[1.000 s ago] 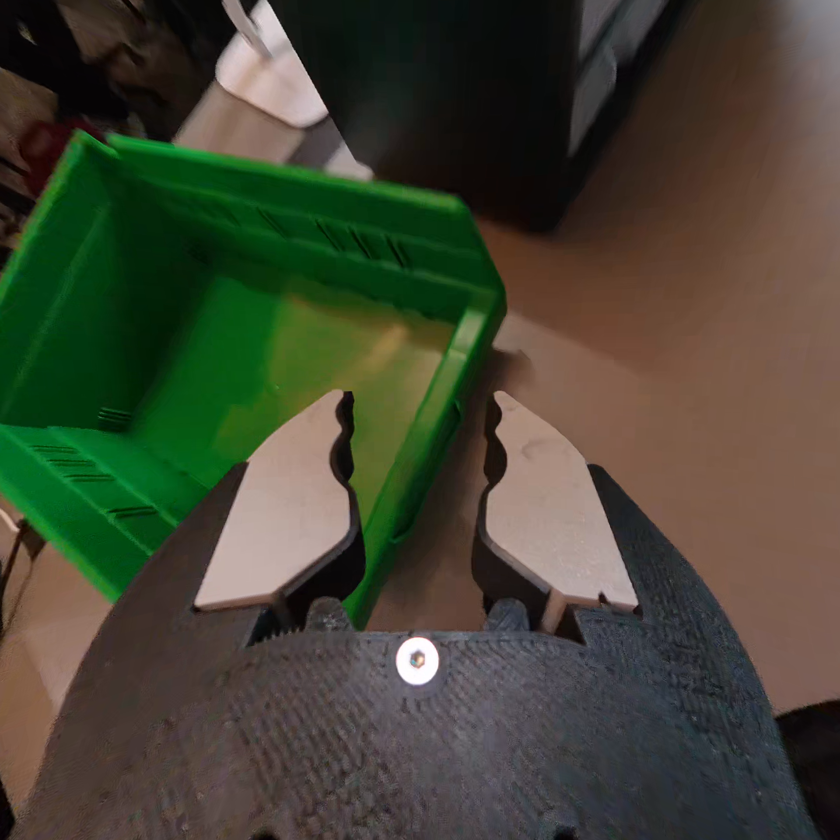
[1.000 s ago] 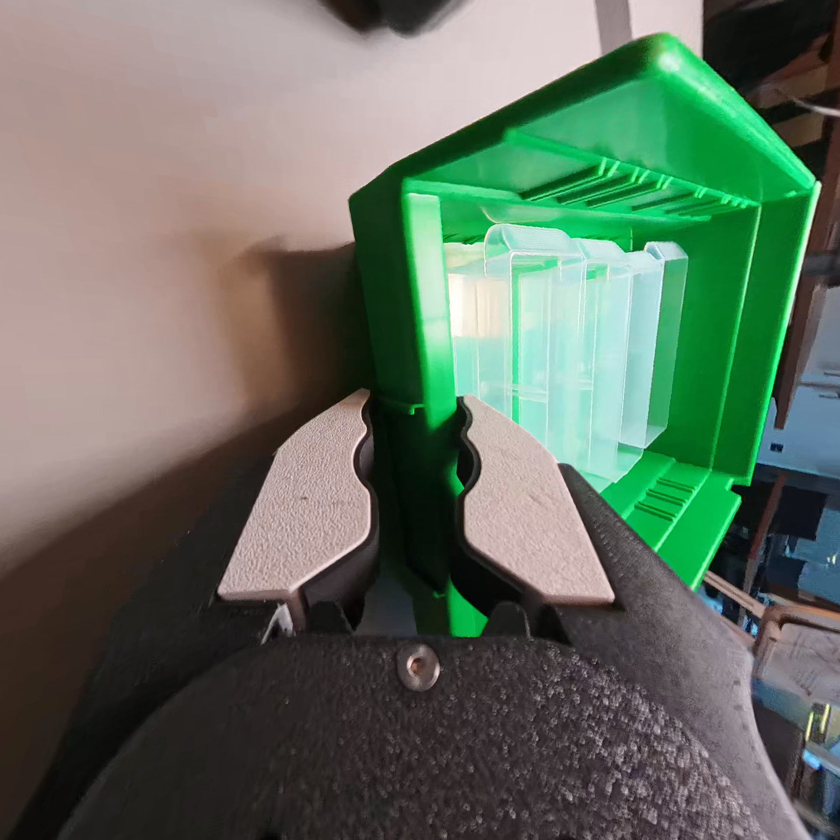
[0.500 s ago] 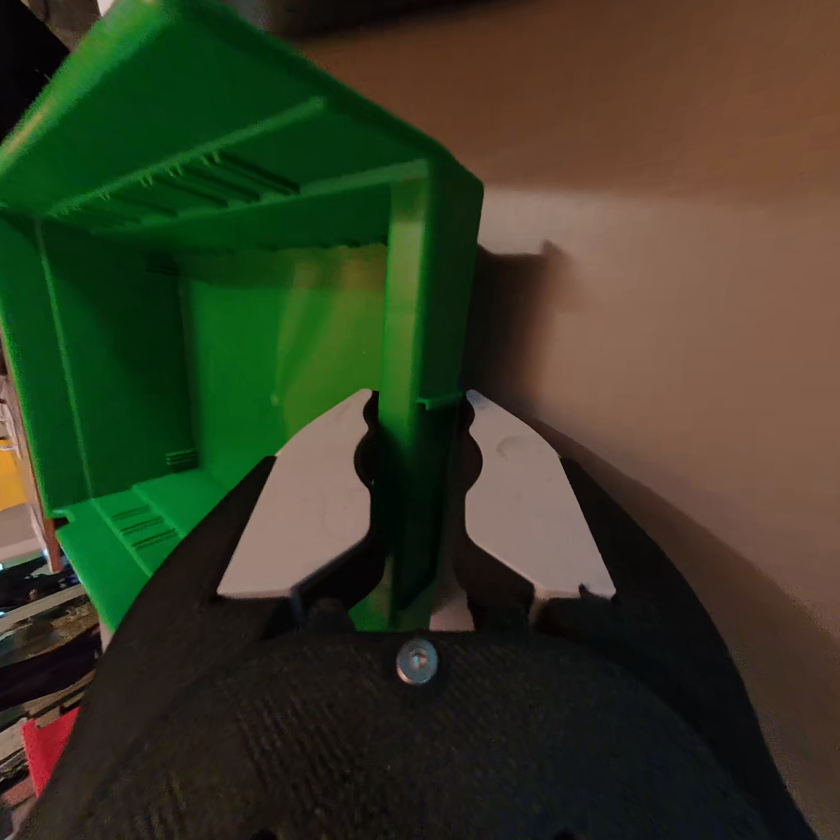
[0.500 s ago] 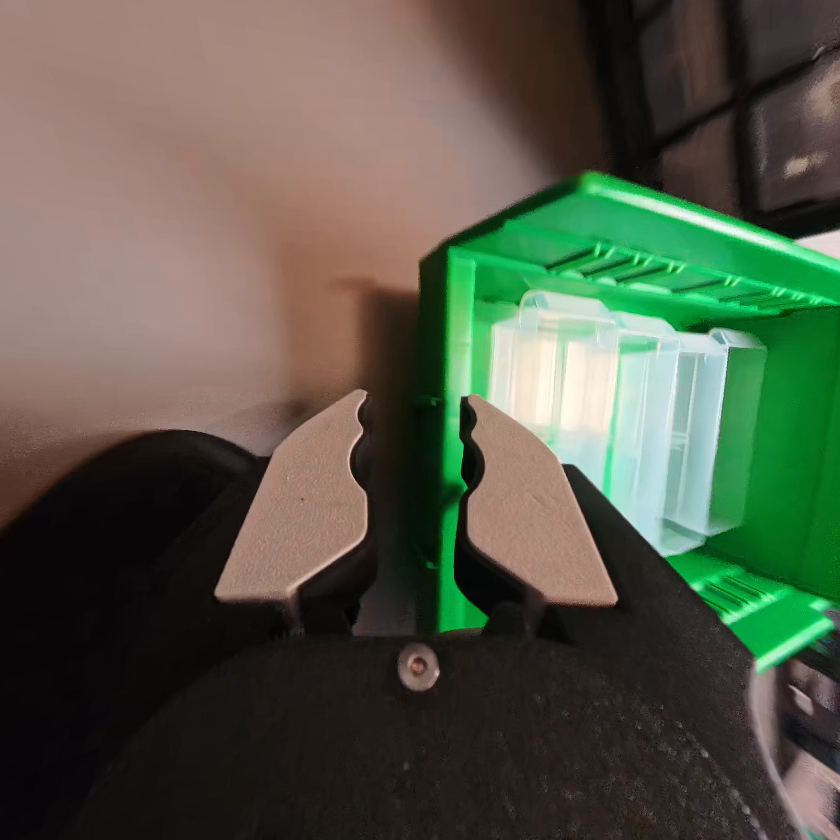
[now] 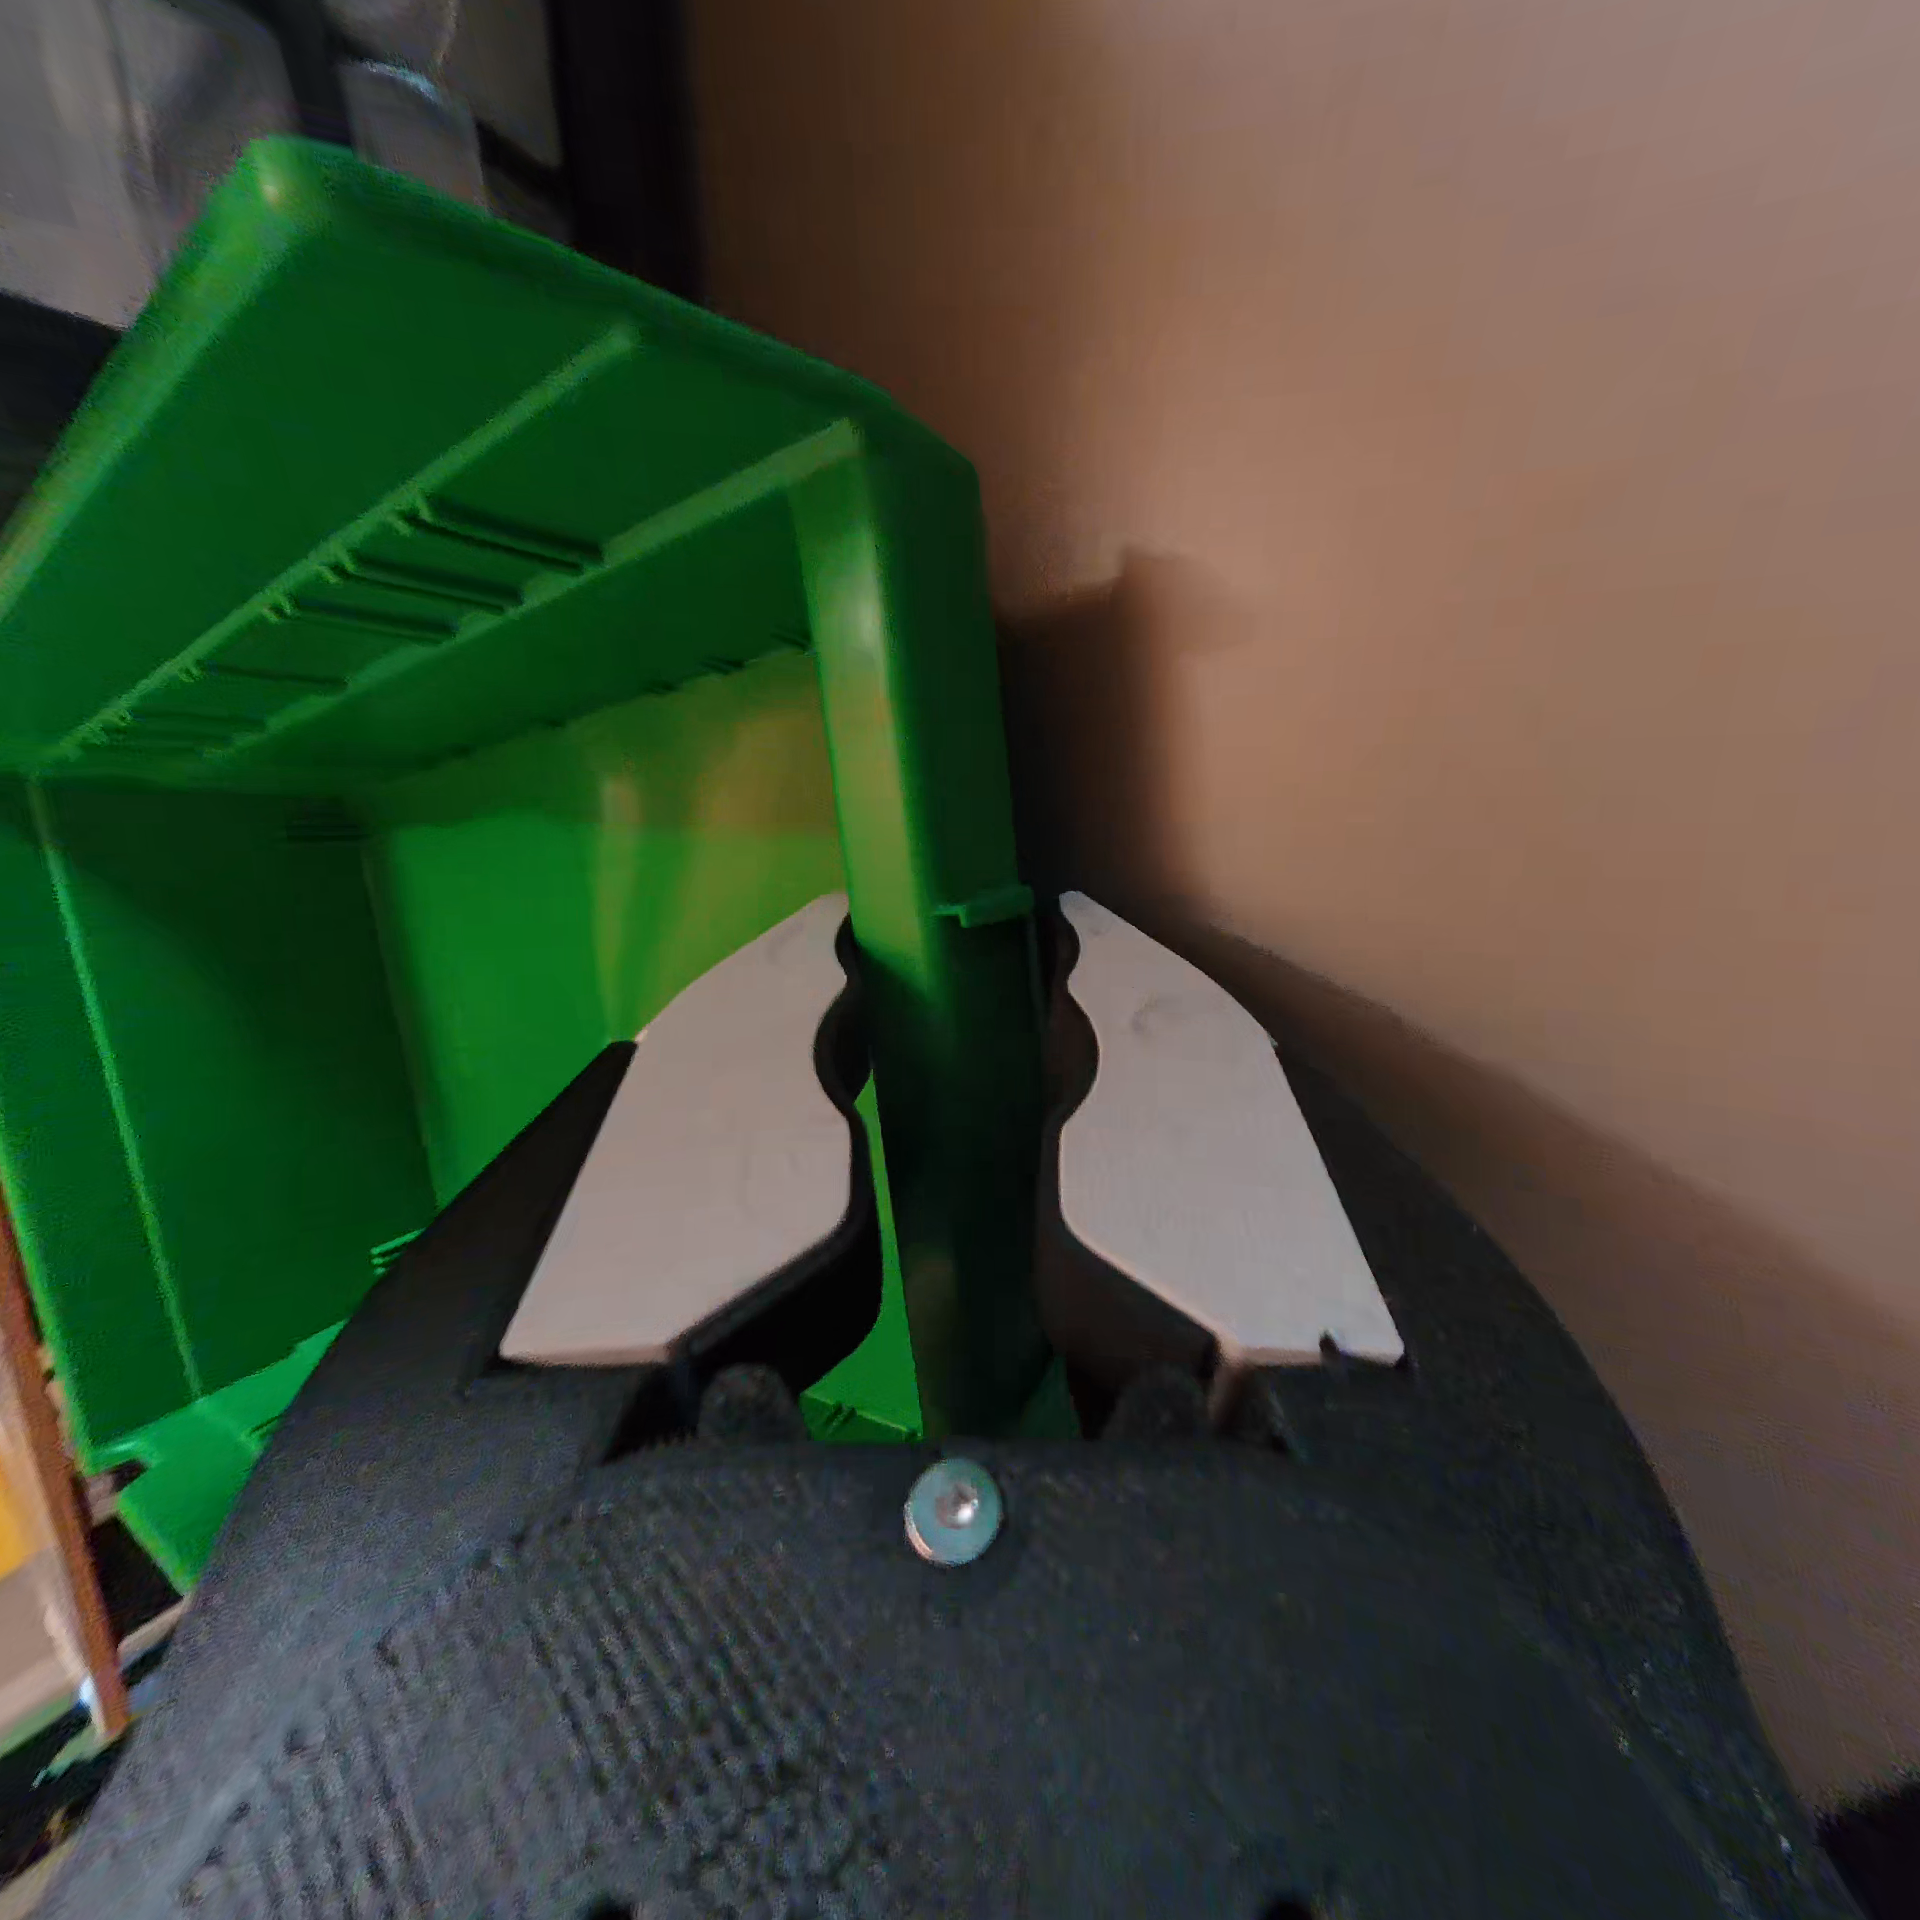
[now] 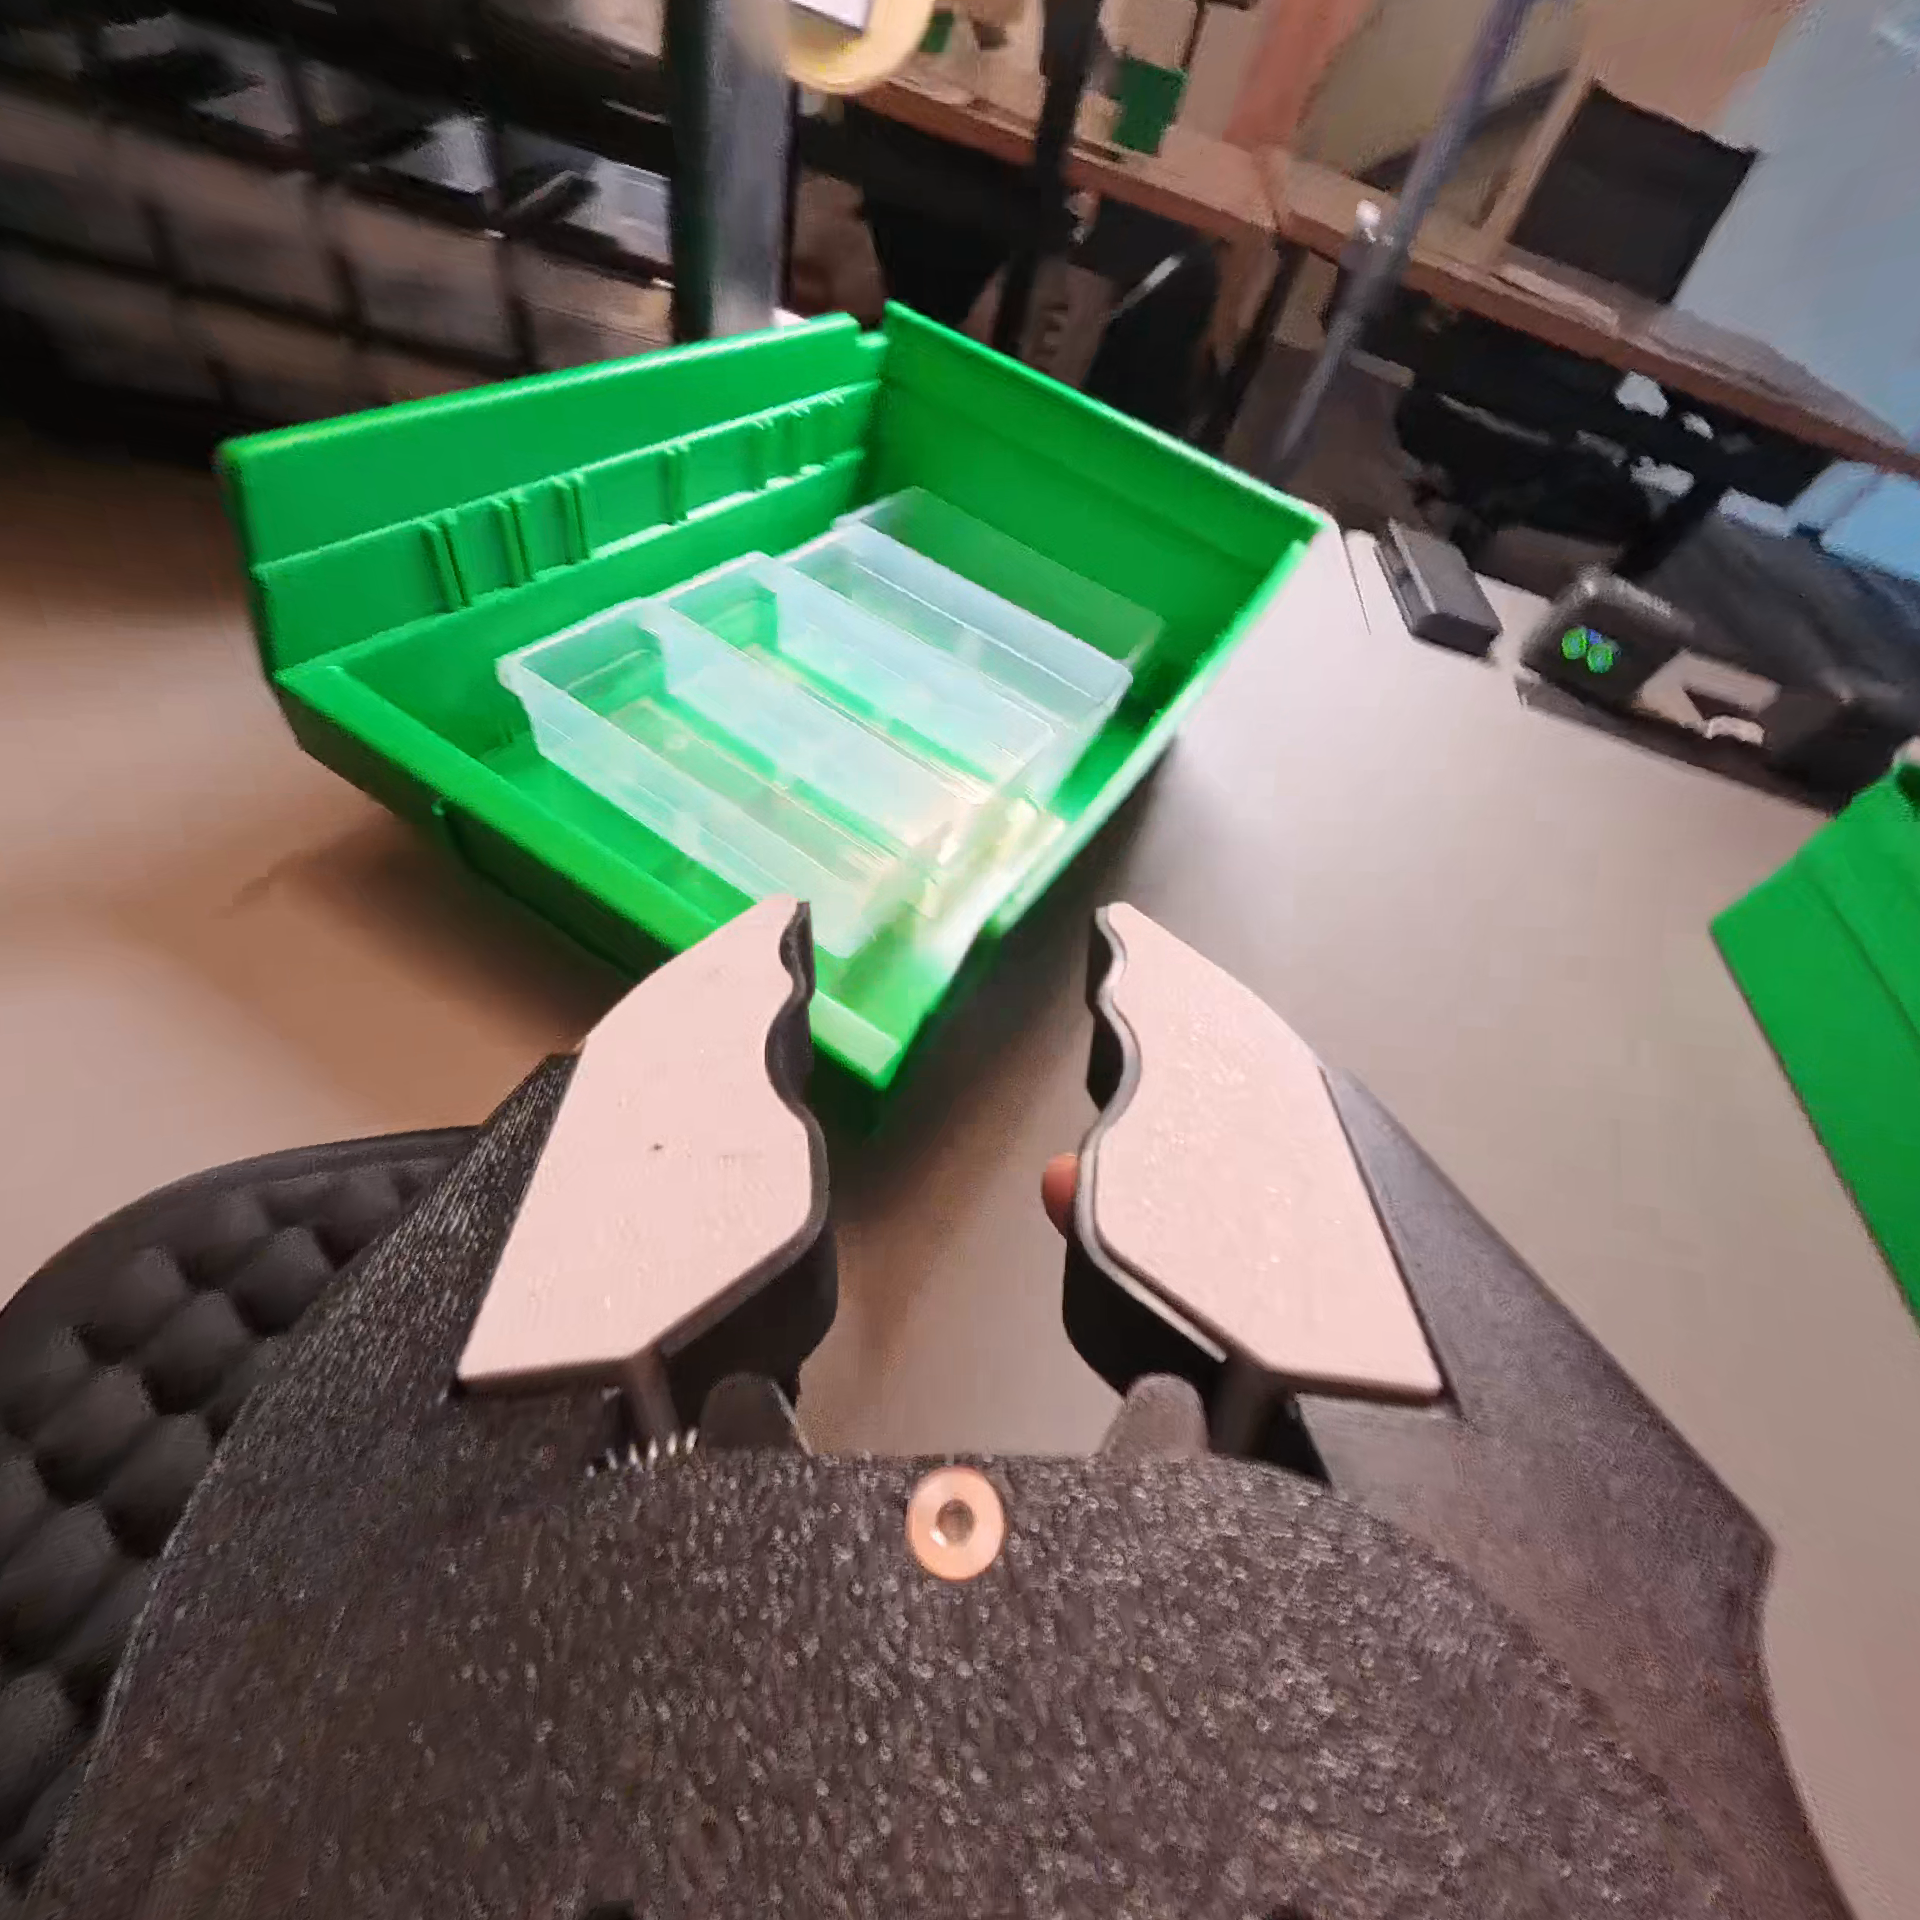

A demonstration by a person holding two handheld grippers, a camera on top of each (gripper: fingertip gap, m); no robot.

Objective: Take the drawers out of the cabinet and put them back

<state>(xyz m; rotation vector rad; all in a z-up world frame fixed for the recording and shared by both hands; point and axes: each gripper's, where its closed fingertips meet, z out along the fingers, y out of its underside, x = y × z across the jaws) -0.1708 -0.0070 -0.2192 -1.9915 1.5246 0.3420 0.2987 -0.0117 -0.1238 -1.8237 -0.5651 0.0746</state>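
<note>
Change since earlier frames: the right tongs [image 6: 945, 997], a second ago clamped on the wall of the green bin [image 6: 582, 520] holding clear drawers, have let go and backed off; that bin now sits flat on the table [image 6: 1403, 883]. The left tongs [image 5: 951, 1049], spread a second ago, have closed on the wall of the empty green bin [image 5: 904, 748] and keep that hold.

Left tongs, state: gripping the bin's side wall, one finger inside, one outside, wall seated deep between the jaws.

Right tongs, state: open, holding nothing, just short of the near corner of the loaded bin.

Task items, position: several clear plastic drawers [image 6: 831, 686] lie side by side inside the loaded bin, centre of the right wrist view. The dark cabinet [image 6: 260, 239] stands blurred at upper left of that view, well apart from the tongs.

Step in hand (judged): shifting the empty bin by its wall.

Conduct advised: keep the wall deep in the jaws; a one-sided hold will let the bin swing, so move it slowly and level and set it down before releasing.

View differences: the left wrist view alone shows the grip and the bare interior. The right wrist view alone shows the drawers, the cabinet, and a green edge [image 6: 1839, 1018] at right; whether that is the held bin cannot be told.
</note>
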